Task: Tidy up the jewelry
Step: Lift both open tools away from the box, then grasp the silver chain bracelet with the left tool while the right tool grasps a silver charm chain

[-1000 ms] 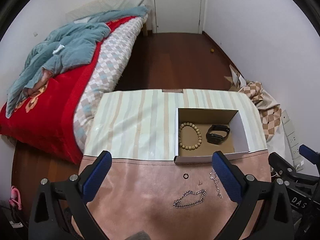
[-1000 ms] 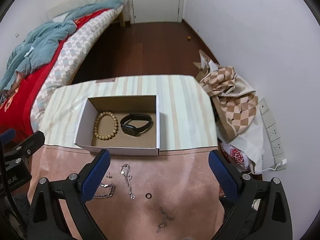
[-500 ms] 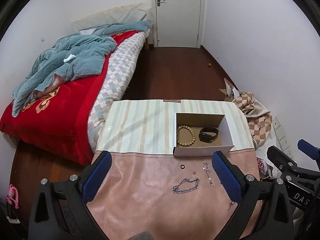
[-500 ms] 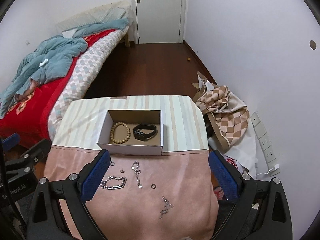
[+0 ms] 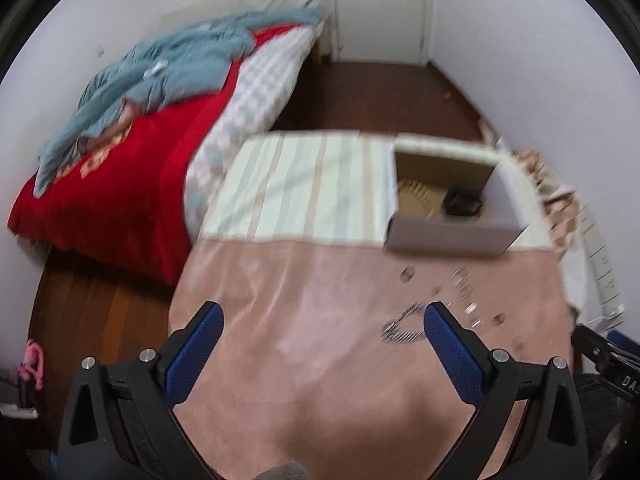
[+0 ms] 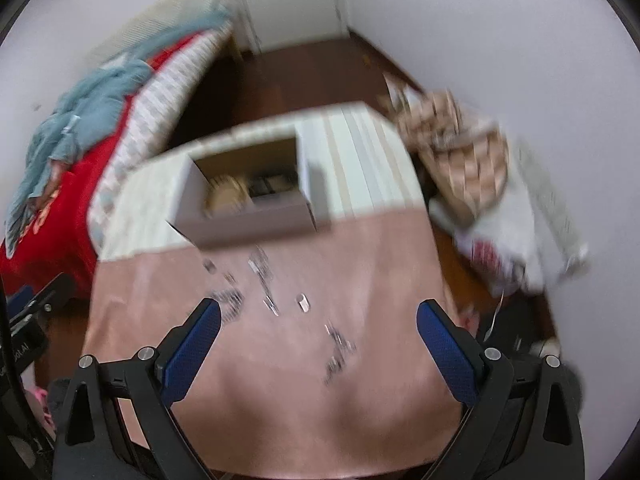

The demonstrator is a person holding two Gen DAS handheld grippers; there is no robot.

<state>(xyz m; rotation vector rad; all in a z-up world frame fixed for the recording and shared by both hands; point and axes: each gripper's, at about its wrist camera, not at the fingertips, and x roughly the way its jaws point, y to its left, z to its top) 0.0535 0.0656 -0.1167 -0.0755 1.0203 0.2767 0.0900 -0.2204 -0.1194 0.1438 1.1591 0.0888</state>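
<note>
**A:** Your left gripper [image 5: 320,316] is spread wide with nothing between the blue pads, and your right gripper [image 6: 319,312] is the same: wide, empty, held above the pink cloth [image 6: 280,360].

**B:** So where's the jewelry from the right one?

**A:** A small tangled piece [image 6: 338,354] lies just ahead at about one o'clock. The little ring [image 6: 303,303] sits at twelve, a thin chain [image 6: 262,276] at eleven, and the heavier link chain [image 6: 230,300] just beside your left pad. Everything is blurred, so finer detail can't be read.

**B:** And the box [image 6: 248,220]?

**A:** Farther out at eleven, on the striped cloth [image 6: 360,160]. It already holds a bead bracelet [image 6: 224,196] and a dark watch [image 6: 268,186], which suggests the loose pieces are meant to go there.

**B:** How am I holding the tools?

**A:** Both are raised and tilted down toward the table. The right view is canted, so that wrist looks rolled. From the left, the link chain [image 5: 400,326] lies at one o'clock, touching nothing.
</note>
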